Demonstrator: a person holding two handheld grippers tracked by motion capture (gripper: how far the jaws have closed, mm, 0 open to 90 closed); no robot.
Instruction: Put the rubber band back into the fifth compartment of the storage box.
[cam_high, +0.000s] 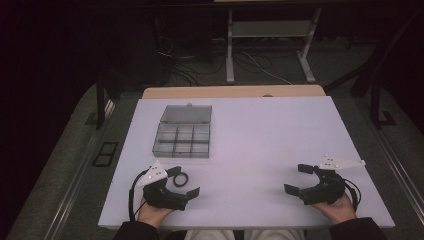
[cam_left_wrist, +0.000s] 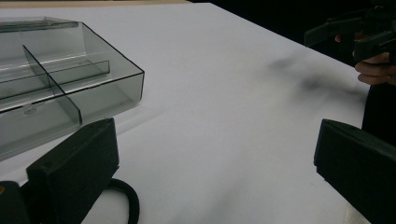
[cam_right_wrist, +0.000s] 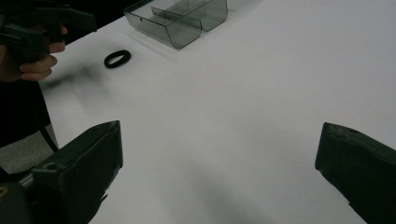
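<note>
Your left gripper (cam_high: 182, 181) sits at the lower left of the high view, resting low over the white table (cam_high: 270, 135), and its jaws are spread wide with nothing between them. A small black ring (cam_high: 180, 179) lies flat on the table right in that gap, close to the farther jaw; in the left gripper view it peeks out at the bottom left, just behind your near jaw (cam_left_wrist: 127, 198).

Your right gripper (cam_high: 299, 179) is at the lower right of the high view, well apart from the left one, and it too is released, jaws wide and holding nothing. In the right gripper view the ring (cam_right_wrist: 117, 59) shows at the upper left, lying beside your other hand (cam_right_wrist: 28, 63).

The clear compartment box (cam_high: 182, 140) stands in the upper left part of the table, above your left gripper in the high view, with its lid (cam_high: 186, 114) folded open and lying flat behind it. Its dividers split it into small cells, and the cells you can see look bare. In the left gripper view the box (cam_left_wrist: 60, 79) fills the upper left, near your jaw but not touching it.
</note>
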